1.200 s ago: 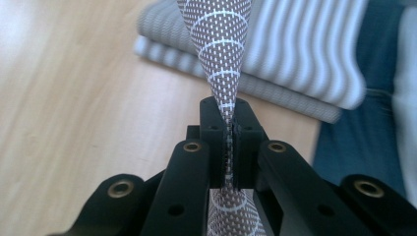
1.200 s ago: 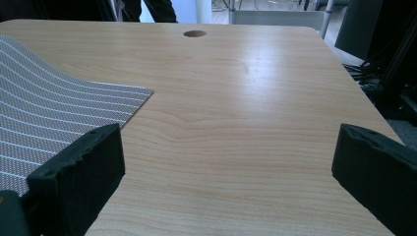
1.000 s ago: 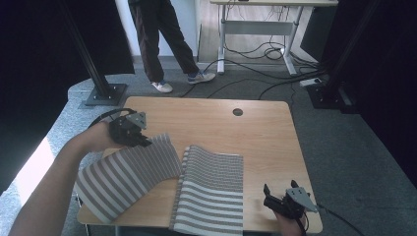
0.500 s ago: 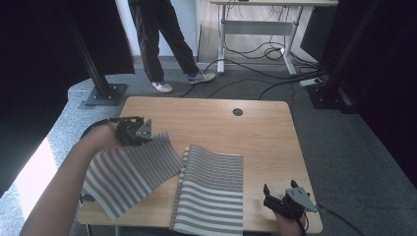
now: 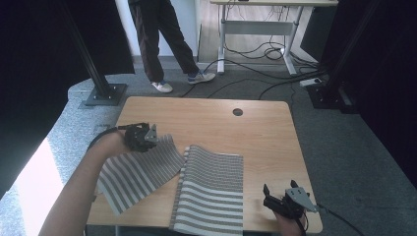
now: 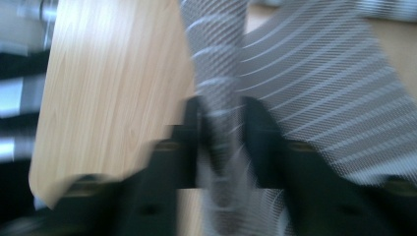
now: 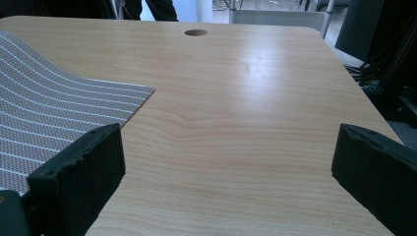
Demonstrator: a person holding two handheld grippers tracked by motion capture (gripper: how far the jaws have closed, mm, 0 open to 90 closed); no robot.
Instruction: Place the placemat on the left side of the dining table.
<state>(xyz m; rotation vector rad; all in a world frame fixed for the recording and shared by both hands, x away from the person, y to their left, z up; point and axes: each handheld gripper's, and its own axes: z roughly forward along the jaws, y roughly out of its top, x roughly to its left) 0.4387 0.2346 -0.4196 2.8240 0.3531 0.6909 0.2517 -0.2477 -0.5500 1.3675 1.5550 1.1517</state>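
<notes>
1. The wooden table (image 5: pixel 255 132) – pale grain, rounded corners, a small round hole near its far edge – stands on grey carpet.
2. The striped cloth (image 5: pixel 209 189), a woven grey-and-white mesh, lies on the near left part of the table, its left flap folded out.
3. The left gripper (image 5: pixel 142 137) has just been opening, with a fold of cloth between its jaws.
4. The right gripper (image 5: pixel 282 201) hovers with its jaws wide apart, holding nothing.

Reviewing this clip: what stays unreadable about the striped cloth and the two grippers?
- Left gripper: left gripper view is motion-blurred; a fold of striped cloth lies between the just-opening jaws, pad contact unclear.
- Striped cloth: near edge hangs over the table, cut off by the high view's bottom edge.
- Right gripper: its hand is cropped there.
</notes>
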